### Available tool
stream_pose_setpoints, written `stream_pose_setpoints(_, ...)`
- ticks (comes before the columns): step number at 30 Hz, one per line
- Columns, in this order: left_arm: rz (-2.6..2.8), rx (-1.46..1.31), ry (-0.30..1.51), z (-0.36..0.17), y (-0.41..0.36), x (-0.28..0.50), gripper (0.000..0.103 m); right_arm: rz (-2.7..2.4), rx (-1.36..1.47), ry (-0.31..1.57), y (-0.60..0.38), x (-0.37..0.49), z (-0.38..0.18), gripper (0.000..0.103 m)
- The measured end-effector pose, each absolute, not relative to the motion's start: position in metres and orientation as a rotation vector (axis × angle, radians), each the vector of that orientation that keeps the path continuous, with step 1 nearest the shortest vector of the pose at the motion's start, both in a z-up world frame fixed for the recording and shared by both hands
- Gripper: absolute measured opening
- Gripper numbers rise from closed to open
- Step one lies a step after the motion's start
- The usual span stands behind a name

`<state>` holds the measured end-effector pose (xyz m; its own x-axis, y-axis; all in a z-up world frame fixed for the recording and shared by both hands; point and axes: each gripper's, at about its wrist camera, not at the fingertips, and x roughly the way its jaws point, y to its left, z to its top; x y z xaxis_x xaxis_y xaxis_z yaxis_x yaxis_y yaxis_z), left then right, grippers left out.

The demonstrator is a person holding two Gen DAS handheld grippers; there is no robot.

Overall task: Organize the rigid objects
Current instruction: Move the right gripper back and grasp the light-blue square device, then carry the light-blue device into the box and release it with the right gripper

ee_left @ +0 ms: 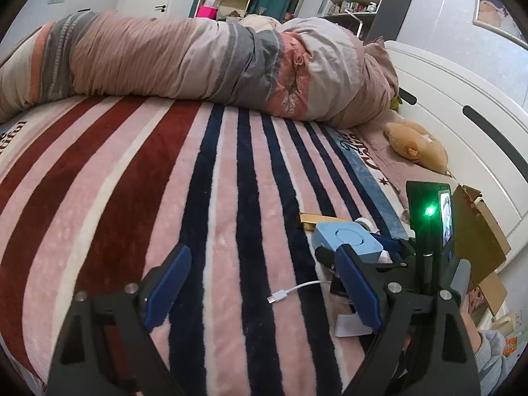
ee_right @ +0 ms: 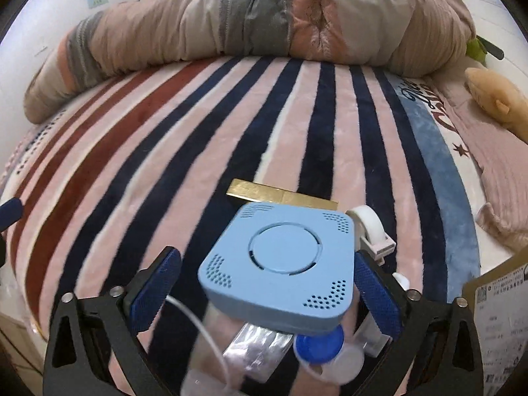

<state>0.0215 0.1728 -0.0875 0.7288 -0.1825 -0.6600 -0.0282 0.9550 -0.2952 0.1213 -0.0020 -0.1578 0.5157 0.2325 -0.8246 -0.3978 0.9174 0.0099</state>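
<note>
A light blue square box (ee_right: pixel 280 264) with a round lid mark lies on the striped blanket, on top of a small pile; it also shows in the left wrist view (ee_left: pixel 346 241). Behind it lies a gold bar-shaped box (ee_right: pixel 280 194), and a white tape dispenser (ee_right: pixel 371 227) stands at its right. A blue-capped item (ee_right: pixel 318 346), a silver packet (ee_right: pixel 257 349) and a white cable (ee_right: pixel 194 316) lie under it. My right gripper (ee_right: pixel 264 293) is open with its jaws either side of the blue box, the right pad (ee_right: pixel 376 293) close to it. My left gripper (ee_left: pixel 260 290) is open and empty over the blanket, left of the pile.
A rolled duvet (ee_left: pixel 198 59) lies across the far side of the bed. A tan plush toy (ee_left: pixel 415 145) rests by the white headboard (ee_left: pixel 462 105). A cardboard box (ee_left: pixel 478 231) stands at the right edge of the bed. The white cable's plug (ee_left: pixel 277 297) lies between my left fingers.
</note>
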Motion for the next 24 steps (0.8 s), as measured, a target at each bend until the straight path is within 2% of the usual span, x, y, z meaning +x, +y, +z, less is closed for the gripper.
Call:
stream_pose_setpoints(1,-0.085,-0.301,0.752,-0.087,0.173,0.021,0.087,0.363,-0.21,0.958,-0.003,0.123,-0.159,0.083)
stream_pose_setpoints(2,-0.085,-0.305,0.751,-0.086,0.173,0.02,0.087,0.356,-0.223,0.958,-0.003,0.125,-0.159,0.082)
stream_pose_setpoints(13,-0.124,-0.287,0.735,-0.072,0.152,0.013,0.087,0.556,-0.184,0.905,-0.057,0.057,-0.127,0.081)
stream_pose_setpoints(19,-0.138,-0.271,0.738,-0.067,0.138,0.01,0.087,0.55,-0.231,0.962,-0.079,0.031,-0.145,0.078)
stream_pose_setpoints(24,-0.14,-0.259,0.751,-0.067,0.131,0.011,0.087,0.552,-0.156,1.005,-0.095,0.033,-0.156,0.078)
